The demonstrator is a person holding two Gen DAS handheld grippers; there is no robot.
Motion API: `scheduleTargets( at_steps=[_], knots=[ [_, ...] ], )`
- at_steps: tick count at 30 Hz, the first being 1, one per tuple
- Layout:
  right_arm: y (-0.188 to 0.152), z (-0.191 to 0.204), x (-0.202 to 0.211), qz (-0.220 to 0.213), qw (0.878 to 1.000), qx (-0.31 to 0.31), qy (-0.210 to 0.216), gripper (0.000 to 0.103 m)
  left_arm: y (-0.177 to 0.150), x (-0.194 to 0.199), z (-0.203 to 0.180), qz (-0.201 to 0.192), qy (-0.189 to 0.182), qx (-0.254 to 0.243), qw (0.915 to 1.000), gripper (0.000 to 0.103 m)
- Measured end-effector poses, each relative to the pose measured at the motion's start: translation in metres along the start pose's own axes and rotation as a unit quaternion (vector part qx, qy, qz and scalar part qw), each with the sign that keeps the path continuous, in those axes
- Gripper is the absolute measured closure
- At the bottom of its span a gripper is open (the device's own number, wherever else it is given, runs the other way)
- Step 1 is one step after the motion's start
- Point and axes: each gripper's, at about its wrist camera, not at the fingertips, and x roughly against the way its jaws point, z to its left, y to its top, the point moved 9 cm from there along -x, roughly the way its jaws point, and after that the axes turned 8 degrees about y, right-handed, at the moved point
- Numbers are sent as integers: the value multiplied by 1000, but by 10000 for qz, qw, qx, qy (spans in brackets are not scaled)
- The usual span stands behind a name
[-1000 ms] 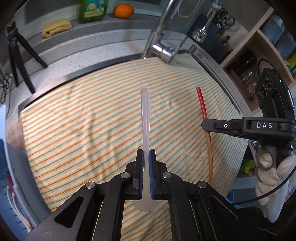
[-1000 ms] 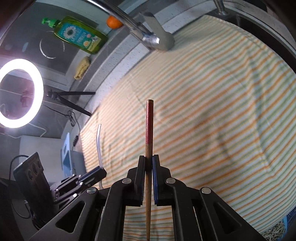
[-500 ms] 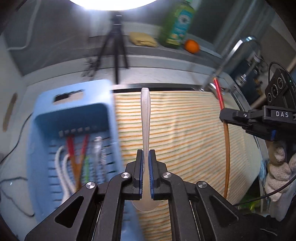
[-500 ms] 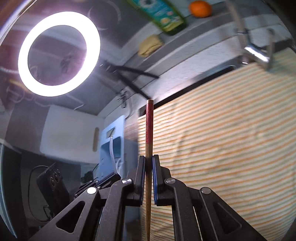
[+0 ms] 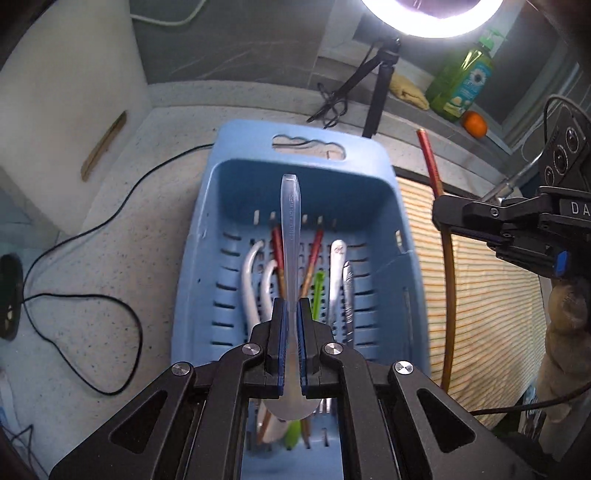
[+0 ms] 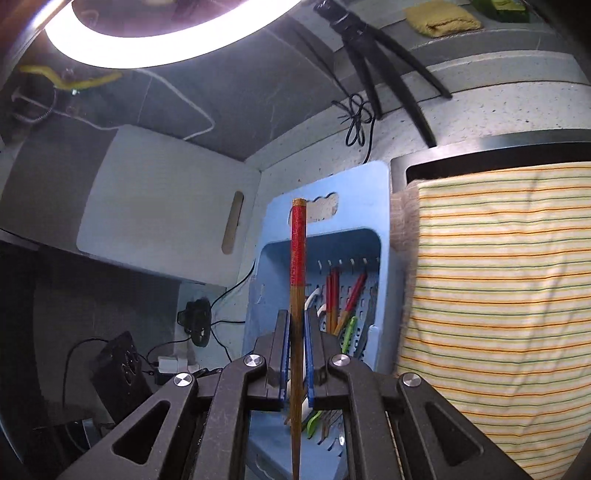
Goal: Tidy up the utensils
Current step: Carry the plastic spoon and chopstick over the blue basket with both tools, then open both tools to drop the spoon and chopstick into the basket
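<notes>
Left claw [image 5: 291, 317] clamps clear spoon [image 5: 291, 229] (above blue basket [image 5: 391, 206]).

Clear plastic spoon [image 5: 291, 236] clamped in left gripper [image 5: 291, 347] above blue basket [image 5: 373, 177]; chopstick [image 5: 448, 266] beside basket.

The clear spoon [image 5: 291, 236] hides part of the utensils lying in the blue basket [image 5: 402, 236]. The chopstick's [image 6: 297, 295] lower tip is cut off by the picture's edge. The ring light [image 5: 432, 22] is cropped at the top.
</notes>
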Motion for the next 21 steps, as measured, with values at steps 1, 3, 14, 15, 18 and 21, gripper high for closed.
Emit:
scheduleTargets(
  at_steps=[1, 3, 14, 15, 18, 21],
  knots=[
    [-3, 1, -8, 60, 10000, 33, -51, 96, -2, -4, 3, 33, 56, -5, 10000, 99],
    [-8, 0, -22, 178, 9997, 45, -148, 96, -3, -7, 7, 58, 122, -59, 9999, 99],
    [-19, -12, -66, 457, 9977, -40, -499, 96, 0, -18, 16, 111, 238, -273, 9993, 99],
    [-19, -11, -69, 478, 9975, -41, -513, 96, 1, -18, 16, 99, 241, -278, 9993, 99],
    [-21, -11, -71, 537, 9971, 11, -533, 93, 1, -18, 16, 89, 245, -292, 9992, 96],
    [-20, -9, -70, 525, 9971, 75, -544, 93, 2, -16, 18, 66, 285, -288, 9992, 89]
  ],
)
